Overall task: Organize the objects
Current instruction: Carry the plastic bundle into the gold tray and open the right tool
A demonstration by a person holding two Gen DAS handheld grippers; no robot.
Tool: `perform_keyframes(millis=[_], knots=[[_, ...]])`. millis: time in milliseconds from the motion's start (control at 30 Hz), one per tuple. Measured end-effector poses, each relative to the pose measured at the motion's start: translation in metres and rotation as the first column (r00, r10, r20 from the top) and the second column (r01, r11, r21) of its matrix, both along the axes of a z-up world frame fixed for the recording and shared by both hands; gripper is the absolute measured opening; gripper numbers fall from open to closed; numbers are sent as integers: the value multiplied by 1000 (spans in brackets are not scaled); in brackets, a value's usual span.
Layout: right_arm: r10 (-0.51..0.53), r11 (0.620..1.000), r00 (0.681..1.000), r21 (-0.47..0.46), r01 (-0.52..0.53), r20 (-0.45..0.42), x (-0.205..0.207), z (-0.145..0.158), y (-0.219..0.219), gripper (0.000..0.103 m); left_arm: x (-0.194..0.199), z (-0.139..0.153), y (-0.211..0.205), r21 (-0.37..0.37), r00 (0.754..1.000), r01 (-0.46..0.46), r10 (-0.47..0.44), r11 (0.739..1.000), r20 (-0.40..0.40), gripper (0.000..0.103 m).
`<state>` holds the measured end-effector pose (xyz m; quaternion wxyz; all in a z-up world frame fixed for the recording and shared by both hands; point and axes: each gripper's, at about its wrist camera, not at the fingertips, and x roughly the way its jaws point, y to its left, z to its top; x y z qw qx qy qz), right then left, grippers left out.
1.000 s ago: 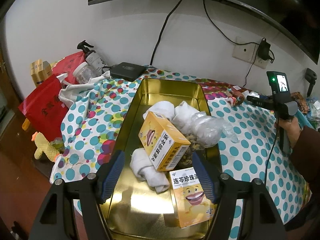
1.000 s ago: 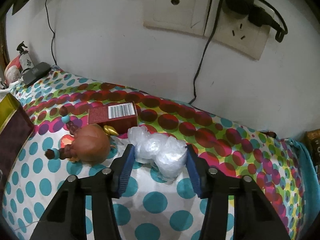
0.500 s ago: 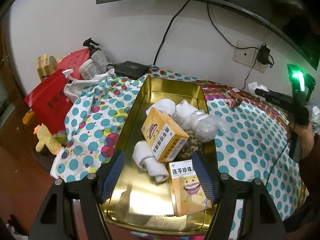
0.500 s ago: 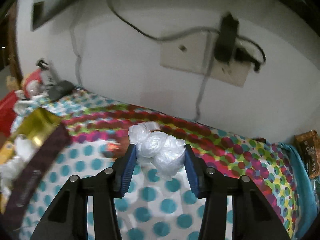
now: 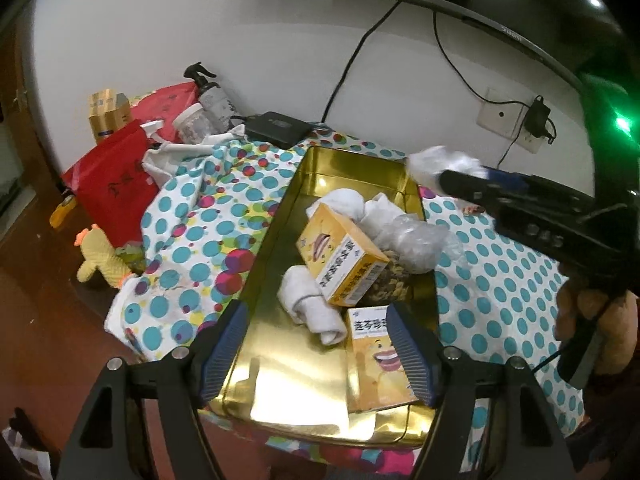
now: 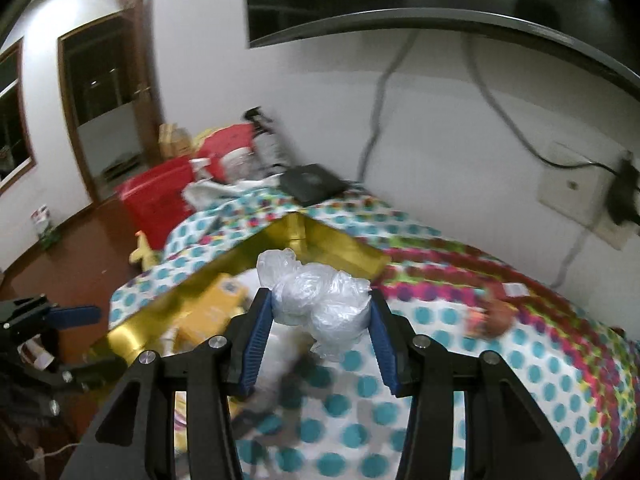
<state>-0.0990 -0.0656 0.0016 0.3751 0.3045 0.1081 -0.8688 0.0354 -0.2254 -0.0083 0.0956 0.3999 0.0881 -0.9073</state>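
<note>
A gold metal tray (image 5: 276, 248) lies on the polka-dot cloth and holds two yellow boxes (image 5: 340, 256), rolled white socks (image 5: 308, 300) and a clear plastic bundle (image 5: 416, 240). My left gripper (image 5: 320, 344) is open and empty over the tray's near end. My right gripper (image 6: 318, 312) is shut on a crumpled clear plastic bag (image 6: 320, 300) and holds it in the air by the tray's (image 6: 332, 244) far right corner. The bag also shows in the left wrist view (image 5: 436, 164).
Red bags (image 5: 116, 180), a spray bottle (image 5: 212, 96), a jar (image 5: 192, 124) and a black box (image 5: 276, 128) crowd the cloth's far left. A yellow duck toy (image 5: 96, 256) lies on the floor. A brown toy (image 6: 496, 316) sits on the cloth at right.
My right gripper has lifted the plastic bag off the cloth and swung left toward the tray. My left gripper has pulled back a little from the tray.
</note>
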Motion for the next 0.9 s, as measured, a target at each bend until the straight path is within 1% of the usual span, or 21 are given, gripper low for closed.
perform_keyframes(millis=[167, 300, 533, 633, 700, 733, 767, 800, 867, 900], knots=[[31, 999, 999, 25, -32, 37, 1, -11, -40, 45, 13, 4, -5, -11, 1000, -16, 16, 1000, 3, 76], [36, 998, 998, 52, -38, 50, 2, -18, -58, 45, 19, 7, -7, -16, 1000, -16, 16, 1000, -4, 76], [15, 995, 999, 100, -20, 44, -2, -28, -64, 46, 19, 7, -7, -11, 1000, -8, 8, 1000, 0, 76], [10, 995, 999, 102, -15, 48, -3, -30, -63, 51, 19, 7, -7, -9, 1000, -6, 6, 1000, 0, 76], [24, 995, 998, 99, -29, 55, -4, -31, -62, 59, 18, 8, -8, 8, 1000, -6, 6, 1000, -2, 76], [26, 995, 998, 94, -31, 51, -3, -30, -60, 60, 18, 8, -8, 14, 1000, -8, 8, 1000, -2, 76], [26, 996, 999, 87, -29, 41, -2, -28, -57, 65, 17, 8, -9, 21, 1000, -12, 12, 1000, -2, 76], [25, 997, 999, 71, -27, 30, 0, -26, -53, 72, 15, 9, -8, 26, 1000, -13, 13, 1000, -5, 76], [24, 999, 1000, 33, -24, 11, 3, -22, -44, 78, 13, 12, -5, 35, 1000, -6, 7, 999, -20, 76], [9, 1000, 1000, 19, -9, -8, 5, -19, -37, 80, 12, 14, -3, 40, 1000, 0, 1, 999, -29, 77]])
